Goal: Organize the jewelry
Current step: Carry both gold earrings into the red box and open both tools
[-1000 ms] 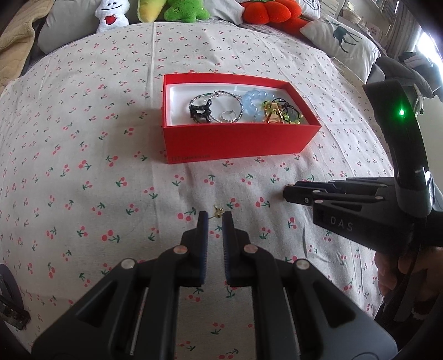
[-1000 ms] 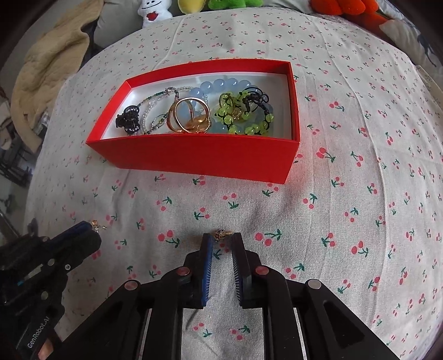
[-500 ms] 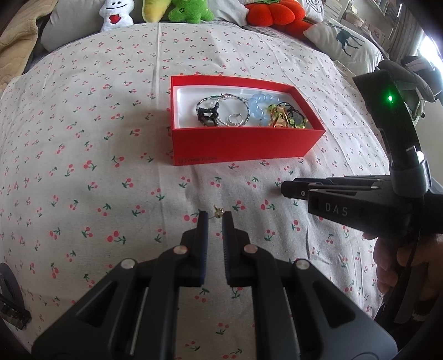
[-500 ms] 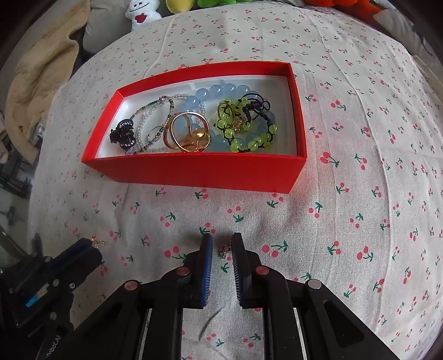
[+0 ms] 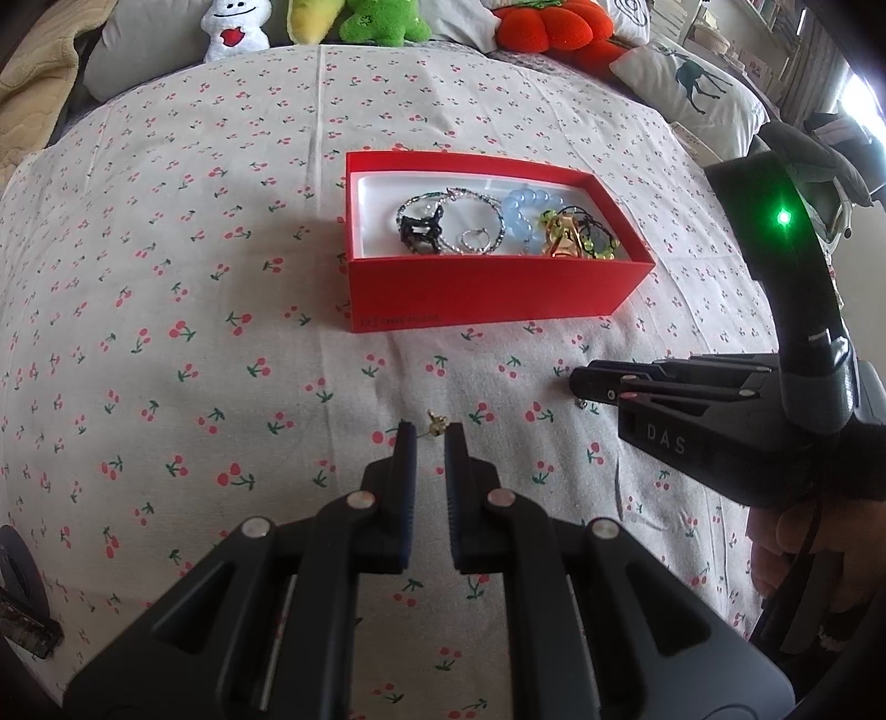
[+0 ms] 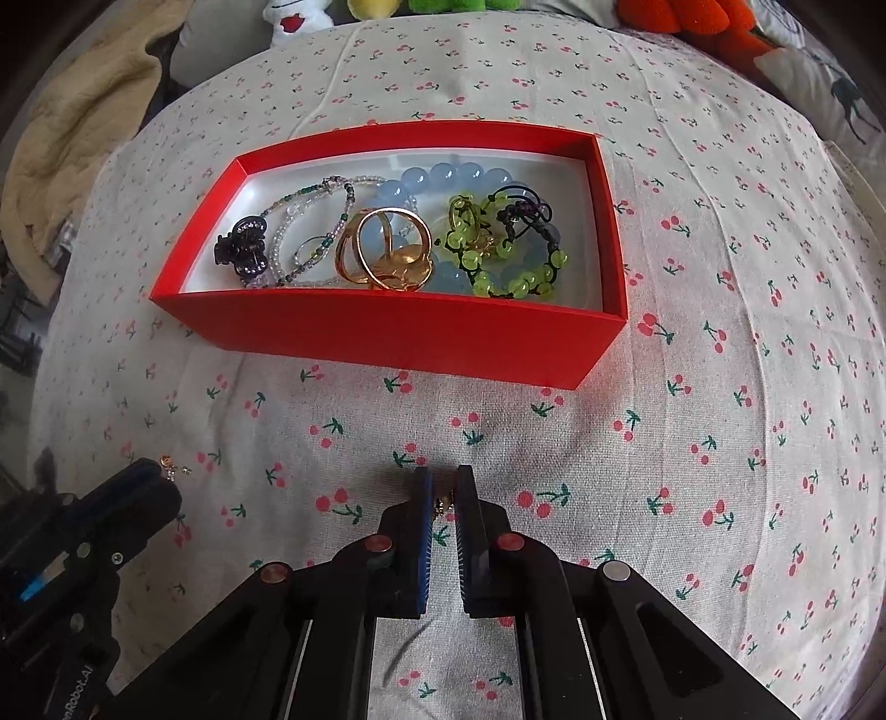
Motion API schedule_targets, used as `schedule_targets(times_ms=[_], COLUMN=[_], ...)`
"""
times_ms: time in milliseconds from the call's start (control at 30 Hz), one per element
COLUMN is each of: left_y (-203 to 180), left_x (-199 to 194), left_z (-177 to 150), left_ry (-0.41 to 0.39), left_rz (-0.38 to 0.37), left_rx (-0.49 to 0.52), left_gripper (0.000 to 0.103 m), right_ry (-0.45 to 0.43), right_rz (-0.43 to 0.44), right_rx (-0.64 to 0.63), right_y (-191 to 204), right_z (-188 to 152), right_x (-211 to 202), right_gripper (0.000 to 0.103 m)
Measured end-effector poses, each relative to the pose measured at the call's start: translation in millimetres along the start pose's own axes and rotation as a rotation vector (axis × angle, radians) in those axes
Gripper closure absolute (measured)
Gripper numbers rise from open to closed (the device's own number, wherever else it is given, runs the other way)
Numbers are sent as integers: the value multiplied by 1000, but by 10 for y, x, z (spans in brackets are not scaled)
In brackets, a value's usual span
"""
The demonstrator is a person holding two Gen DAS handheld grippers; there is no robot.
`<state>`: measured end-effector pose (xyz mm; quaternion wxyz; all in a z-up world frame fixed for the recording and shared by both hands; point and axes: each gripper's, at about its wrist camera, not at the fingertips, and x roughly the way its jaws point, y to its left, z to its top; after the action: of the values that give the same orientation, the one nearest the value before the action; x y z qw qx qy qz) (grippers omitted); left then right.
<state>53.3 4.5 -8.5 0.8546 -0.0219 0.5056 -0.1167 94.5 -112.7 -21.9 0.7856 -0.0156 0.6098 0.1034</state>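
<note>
The right gripper points steeply down at the cloth, its jaws closing on a small gold earring that sits pinched between the pads near their tips. In the left wrist view its closed fingers lie low over the cloth, a tiny piece hanging just under the tips.

The left gripper has its jaws nearly together with a narrow gap, and a second earring lies at the tips, its thin pin reaching across to the left finger; whether the pads press on it I cannot tell. In the right wrist view this gripper shows at the lower left, the earring just off its tip.

Ahead of both tools stands the red box, open-topped, its near wall facing the fingers with a strip of bare cloth between. Inside lie a black clip, a bead strand, blue beads, gold rings and green beads; the left end and the right end of the floor are bare. Cloth is free on both sides of the box. Beyond it, plush toys line the far edge.
</note>
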Motion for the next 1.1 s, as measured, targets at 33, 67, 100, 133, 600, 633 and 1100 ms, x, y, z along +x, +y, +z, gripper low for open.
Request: schedule_targets(times_ms=[33, 67, 100, 133, 600, 633, 1100], left_y=[3, 5, 7, 5, -60, -69, -20], left_x=[-2, -7, -17, -28, -242, -228, 226], left_z=[3, 9, 17, 27, 547, 601, 946], left_ry=[-1, -3, -6, -8, -137, -146, -105], left_rz=[0, -1, -2, -4, -48, -52, -108], left_rx=[0, 0, -1, -2, -5, -3, -85], left_gripper=[92, 92, 92, 92, 92, 92, 83], right_ry=[-1, -4, -10, -19, -151, -161, -189], right_rz=[7, 15, 21, 27, 189, 197, 228], right_rx=[2, 2, 1, 1, 86, 93, 191], right_y=[-4, 0, 1, -62, -234, -268, -420], right_z=[-4, 1, 10, -20, 252, 256, 563], right_x=[-16, -34, -63, -141, -684, -710, -505], right_gripper=[96, 96, 96, 96, 96, 96, 94])
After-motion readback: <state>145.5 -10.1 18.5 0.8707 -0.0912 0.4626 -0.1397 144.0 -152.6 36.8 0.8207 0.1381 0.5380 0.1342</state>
